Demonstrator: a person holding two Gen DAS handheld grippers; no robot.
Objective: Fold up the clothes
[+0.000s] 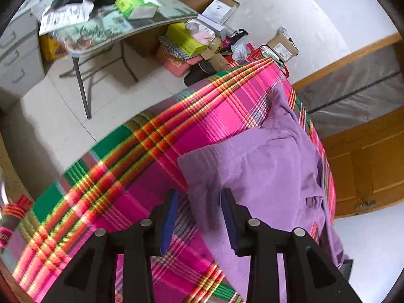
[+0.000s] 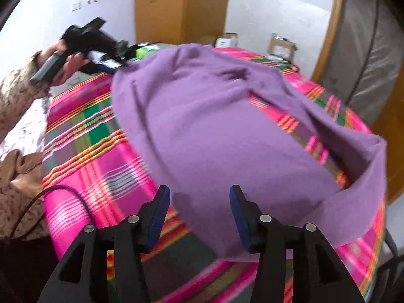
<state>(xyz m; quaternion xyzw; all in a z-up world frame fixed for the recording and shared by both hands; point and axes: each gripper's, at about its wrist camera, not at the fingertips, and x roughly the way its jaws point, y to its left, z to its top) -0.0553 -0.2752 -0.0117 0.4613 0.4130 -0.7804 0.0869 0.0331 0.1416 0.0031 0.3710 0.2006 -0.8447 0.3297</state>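
Note:
A purple garment lies rumpled on a table under a pink, green and orange plaid cloth. One long flap of it curls back along the right side, baring a strip of plaid. My left gripper is open above the garment's near corner, the fabric edge showing between its blue pads. In the right wrist view a hand holds that left gripper at the garment's far left corner. My right gripper is open just over the garment's near hem, holding nothing.
A folding table piled with papers and boxes stands beyond the plaid table. Cartons and a pink bin crowd the floor. Wooden doors are at the right. A person's patterned sleeve and a black cable are at the left.

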